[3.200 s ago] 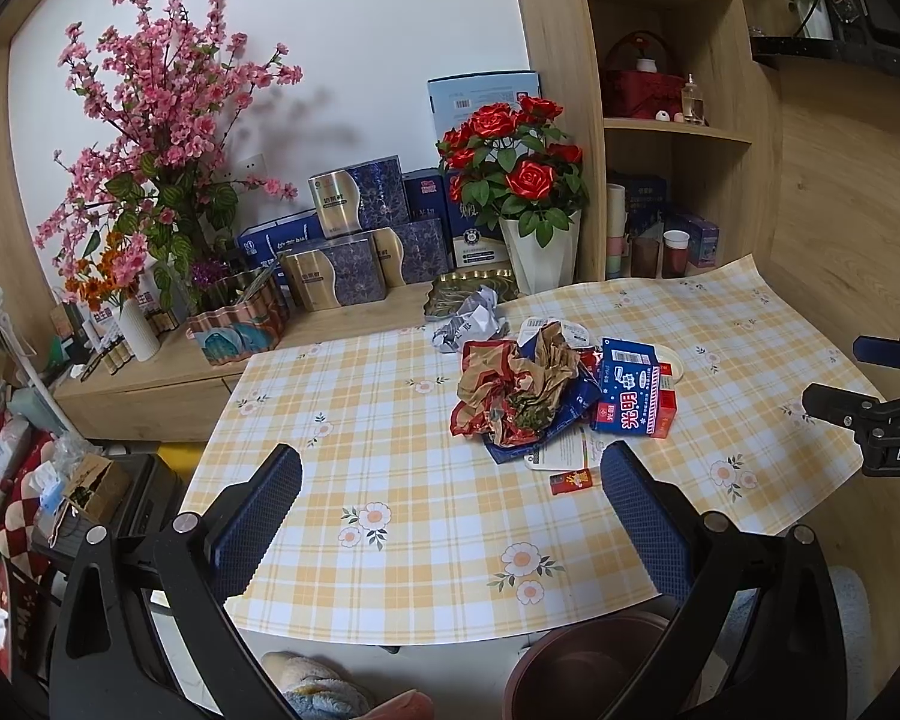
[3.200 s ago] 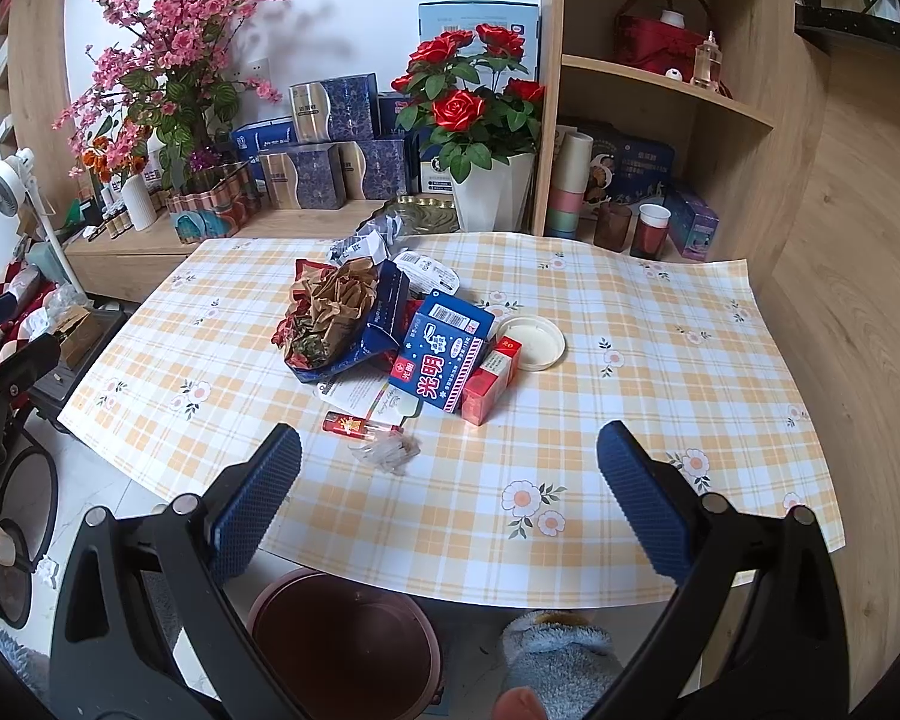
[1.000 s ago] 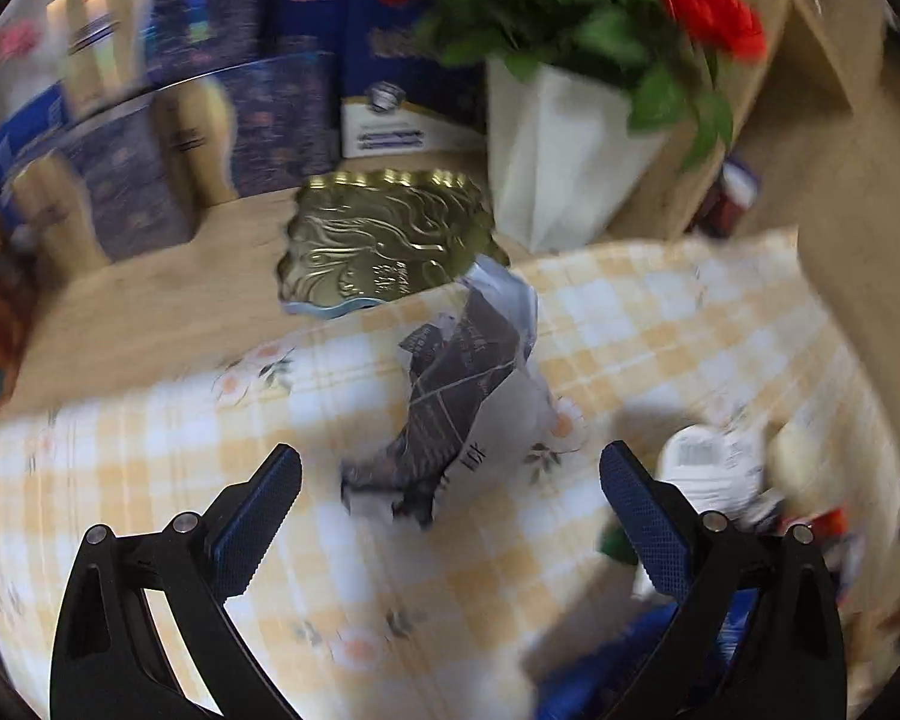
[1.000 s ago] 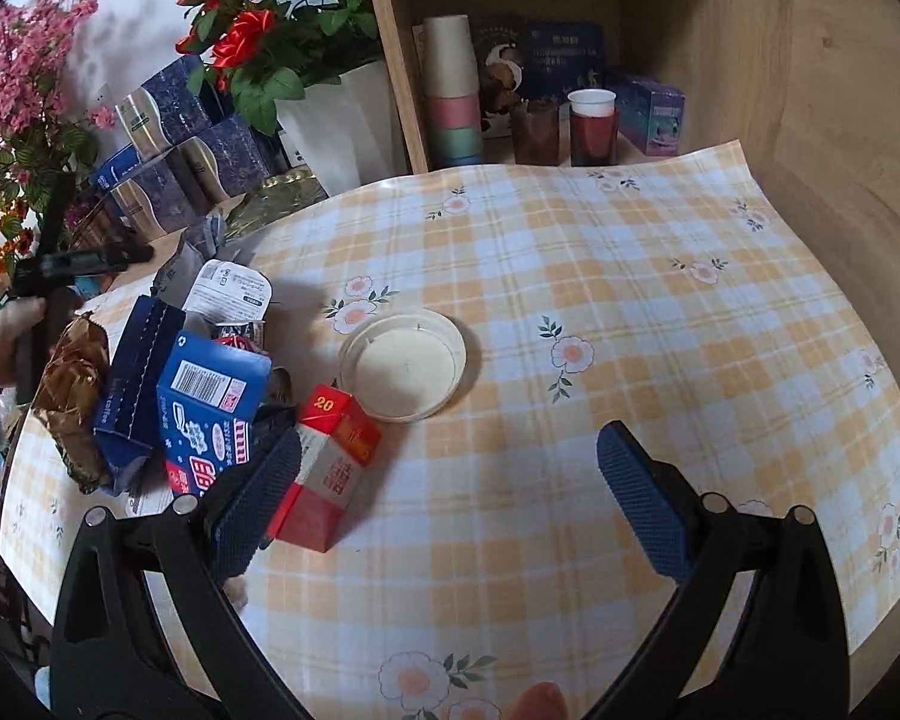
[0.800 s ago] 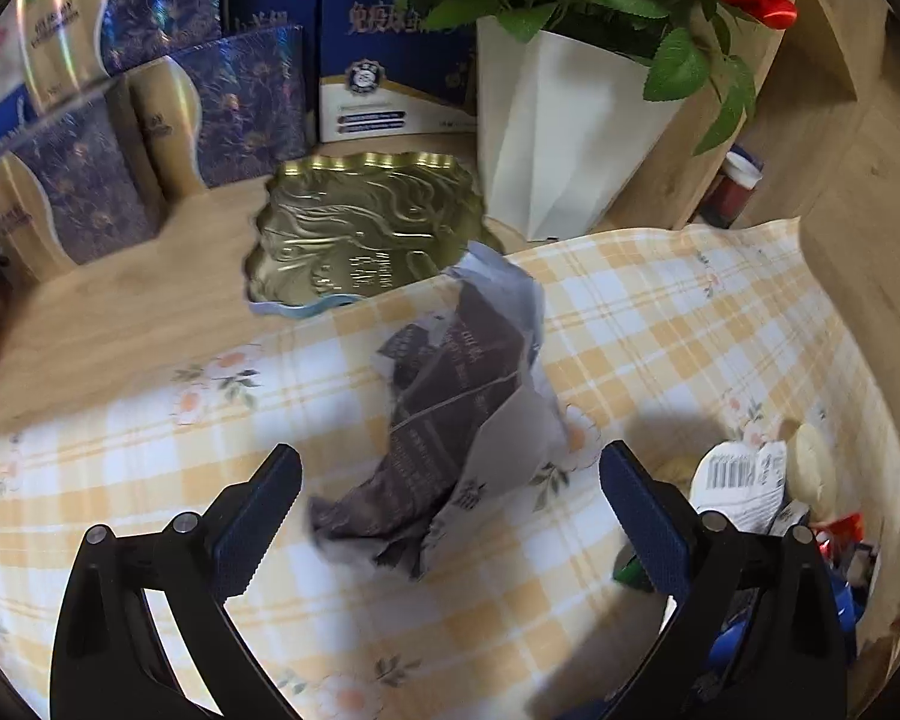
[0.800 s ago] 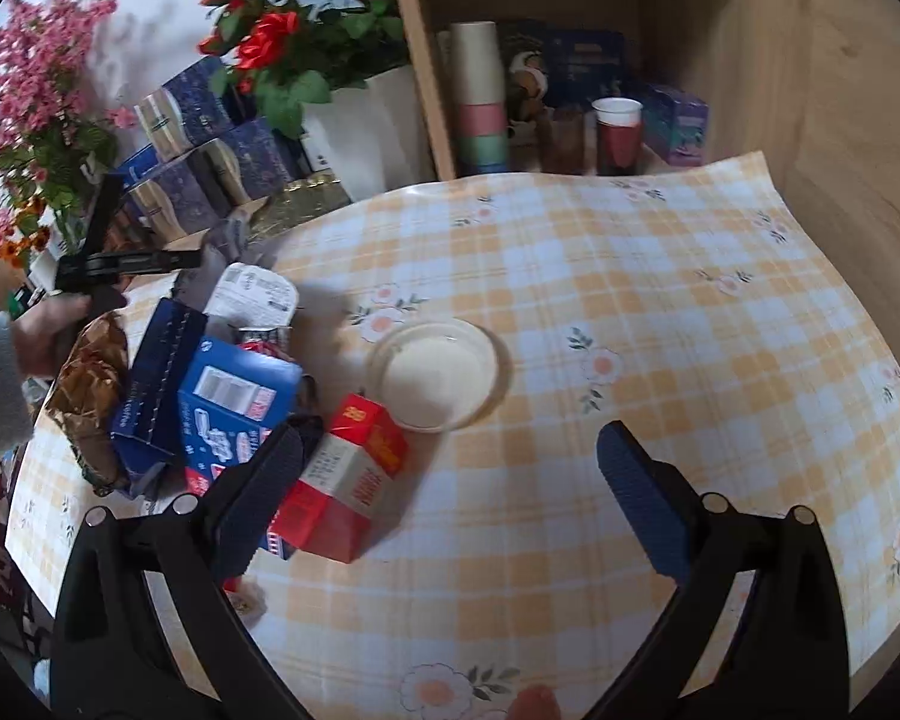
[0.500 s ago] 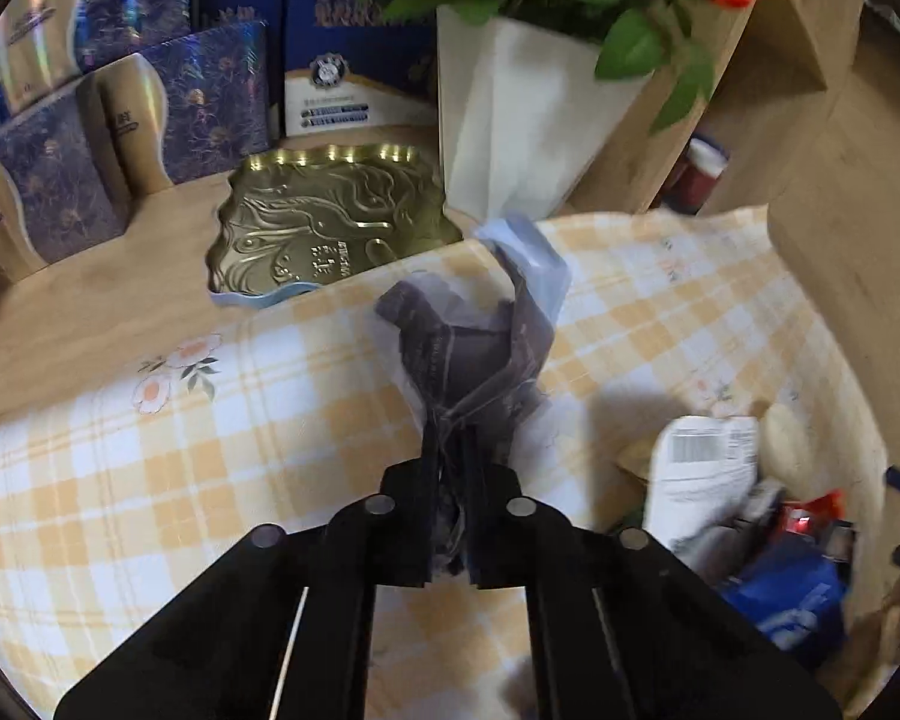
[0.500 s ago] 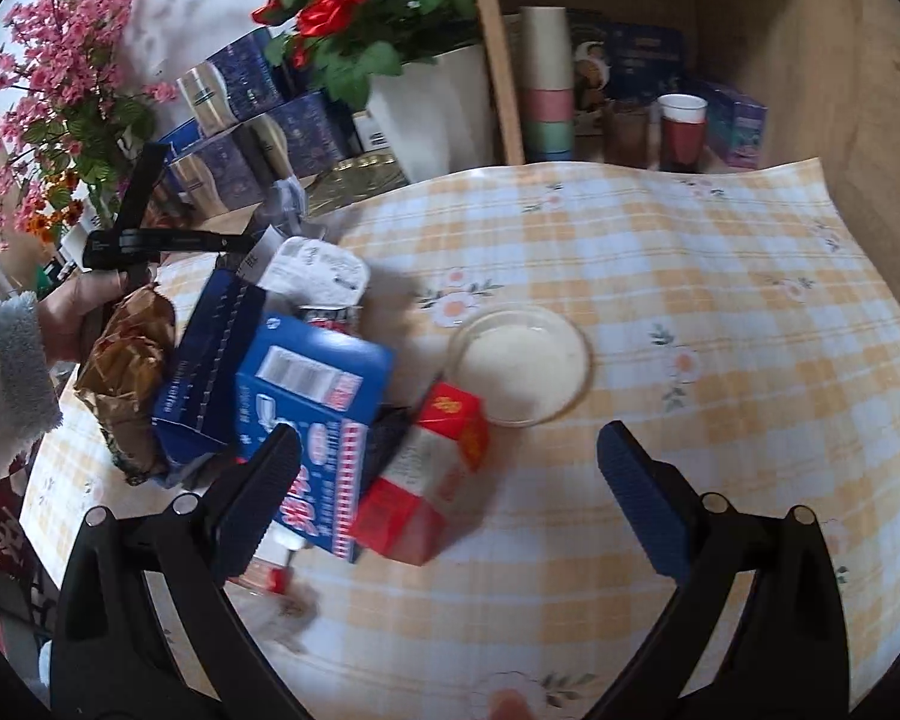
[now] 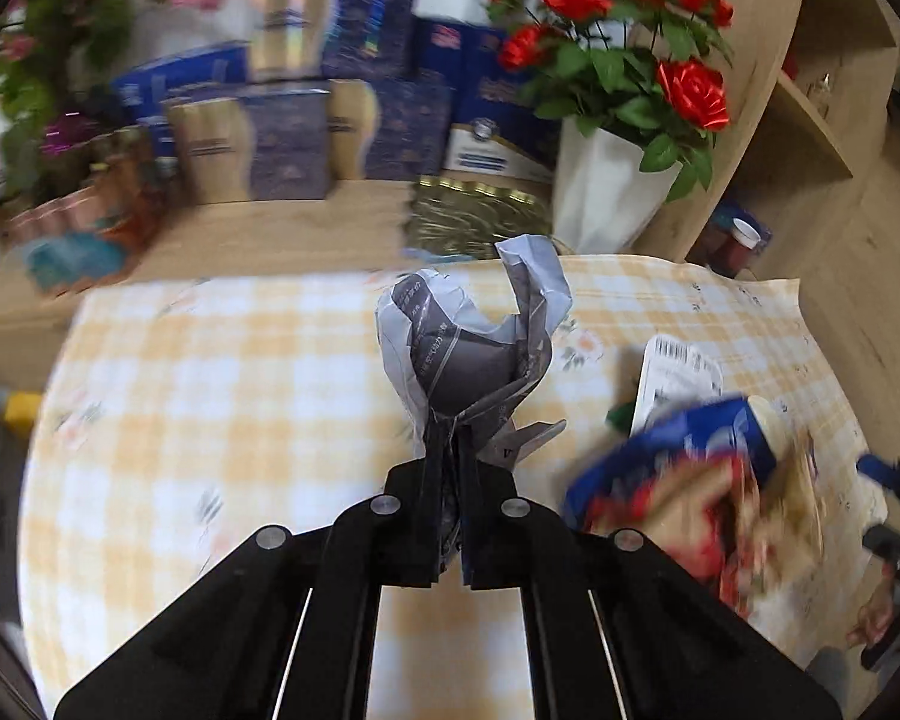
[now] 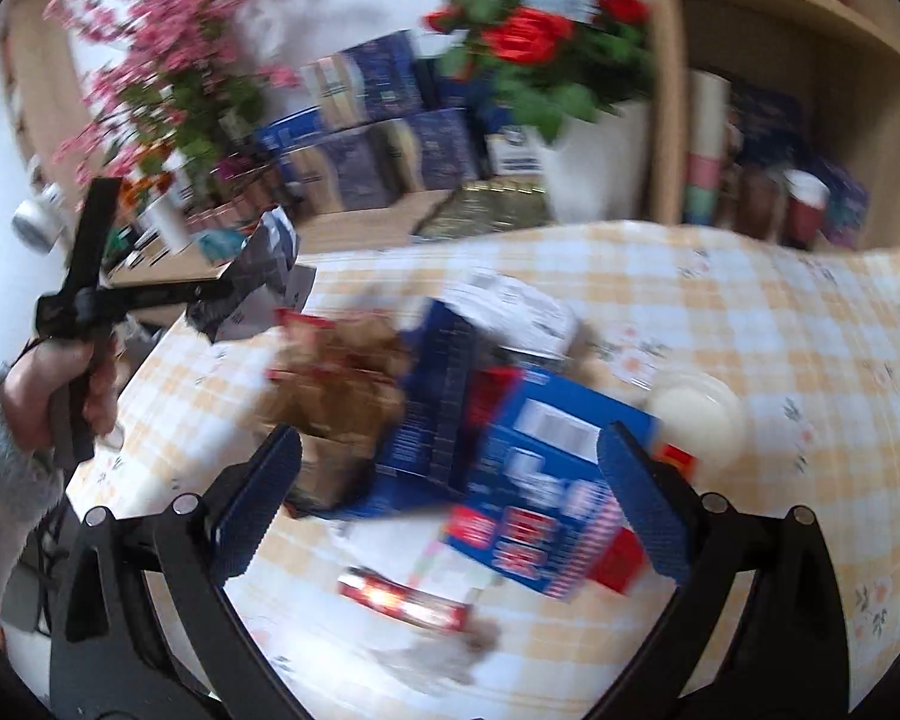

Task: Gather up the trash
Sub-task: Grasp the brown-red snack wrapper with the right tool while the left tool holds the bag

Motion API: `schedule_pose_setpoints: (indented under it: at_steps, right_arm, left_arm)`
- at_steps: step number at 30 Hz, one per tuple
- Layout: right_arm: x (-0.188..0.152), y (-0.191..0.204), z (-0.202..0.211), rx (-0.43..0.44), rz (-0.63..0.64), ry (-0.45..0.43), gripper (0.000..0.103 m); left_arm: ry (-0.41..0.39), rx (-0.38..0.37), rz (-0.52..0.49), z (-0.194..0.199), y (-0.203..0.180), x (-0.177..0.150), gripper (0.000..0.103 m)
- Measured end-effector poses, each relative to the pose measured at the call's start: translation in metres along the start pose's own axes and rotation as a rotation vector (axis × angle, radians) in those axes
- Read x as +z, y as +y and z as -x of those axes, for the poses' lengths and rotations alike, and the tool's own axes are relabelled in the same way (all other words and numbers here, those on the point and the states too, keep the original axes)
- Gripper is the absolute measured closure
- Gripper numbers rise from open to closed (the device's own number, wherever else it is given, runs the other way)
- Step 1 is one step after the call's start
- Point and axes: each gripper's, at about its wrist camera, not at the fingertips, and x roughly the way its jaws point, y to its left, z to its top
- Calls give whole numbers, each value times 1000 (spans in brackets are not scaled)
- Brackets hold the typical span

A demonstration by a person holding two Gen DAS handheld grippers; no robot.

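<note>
A yellow-checked tablecloth (image 9: 240, 372) covers the table in front of you. Your left gripper (image 9: 450, 480) is clamped tight on a crumpled grey newspaper wad (image 9: 468, 348), lifted off the cloth at 12 o'clock from its fingers. Your right gripper (image 10: 450, 480) hangs spread wide and empty above the blue carton (image 10: 528, 456) in the trash pile. Beyond, at 1 o'clock, red roses (image 9: 630, 30) stand in a white vase (image 9: 600, 192).
</note>
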Motion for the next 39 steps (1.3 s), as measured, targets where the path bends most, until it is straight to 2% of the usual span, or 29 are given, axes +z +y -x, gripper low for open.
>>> schedule_pose_setpoints:
  at_steps: [4,7,11,13,14,16,20,29,39]
  right_arm:
    - [9,32,-19,4,57,2,6]
    - [11,54,-40,-42,109,10,6]
    - [8,70,-59,-97,157,29,9]
    - [5,76,-67,-134,196,57,33]
    - [5,76,-70,-140,204,72,39]
    - [5,73,-66,-138,194,72,70]
    - [12,65,-48,-121,148,27,84]
    - [18,59,24,-100,82,-109,89]
    - [-3,60,103,-111,95,-181,89]
  left_arm:
    - [-51,26,70,43,11,-45,98]
    - [-77,13,155,65,16,-76,98]
    - [-91,-3,215,84,16,-106,98]
    - [-96,-14,239,91,14,-118,98]
    - [-101,-21,250,95,14,-124,98]
    - [-120,-19,252,104,11,-132,98]
    - [-147,-19,260,119,8,-138,98]
    - [-168,-27,228,148,-12,-142,98]
    - [-183,-74,190,180,-53,-160,98]
